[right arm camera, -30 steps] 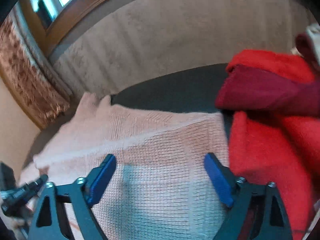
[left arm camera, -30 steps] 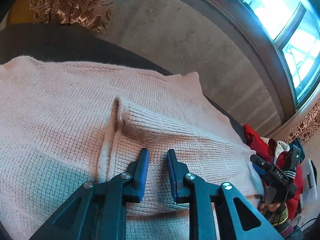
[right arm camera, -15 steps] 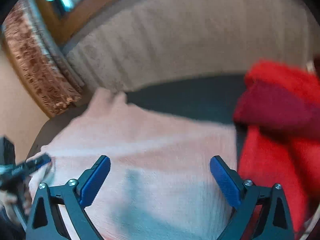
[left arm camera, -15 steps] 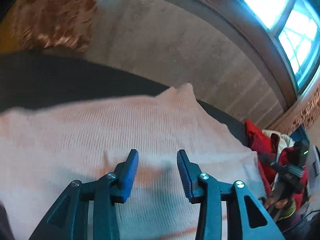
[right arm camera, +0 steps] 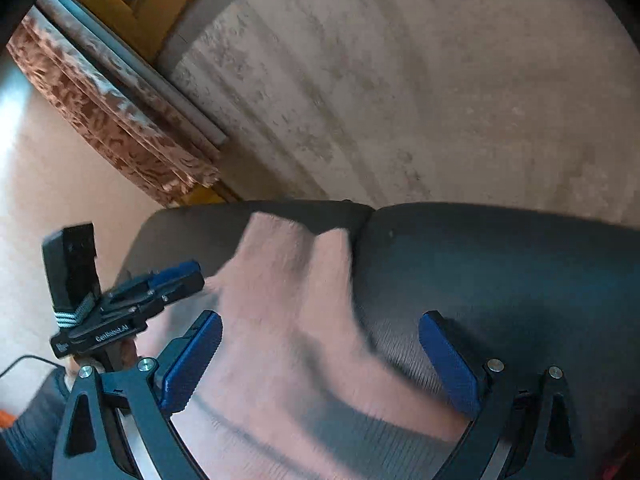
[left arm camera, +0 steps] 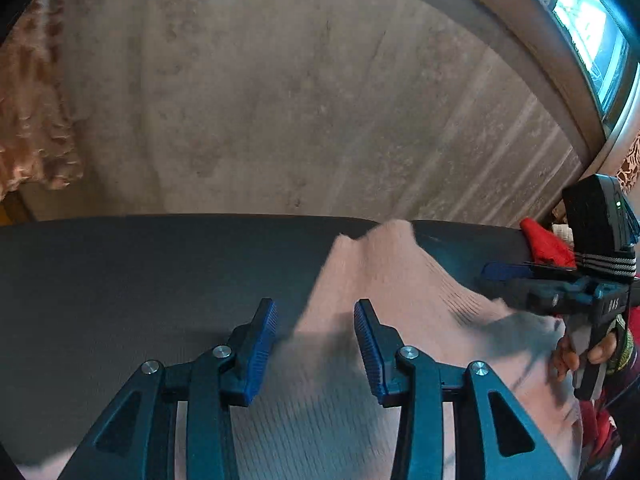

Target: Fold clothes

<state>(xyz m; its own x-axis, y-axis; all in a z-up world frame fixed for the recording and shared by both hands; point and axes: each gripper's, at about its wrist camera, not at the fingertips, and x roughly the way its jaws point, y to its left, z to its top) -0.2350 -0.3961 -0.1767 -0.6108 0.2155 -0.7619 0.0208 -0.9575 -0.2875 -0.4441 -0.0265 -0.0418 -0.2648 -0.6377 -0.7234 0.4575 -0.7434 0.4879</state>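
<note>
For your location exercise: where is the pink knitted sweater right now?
The pink knitted sweater lies on the dark grey table, below the left gripper and right gripper; its far end points toward the beige wall.

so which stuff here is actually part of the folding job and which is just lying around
Part of the job:
- pale pink knitted sweater
- left gripper, open
- right gripper, open
- dark grey table mat under it

Just lying about:
- red garment pile
- brown patterned curtain
</note>
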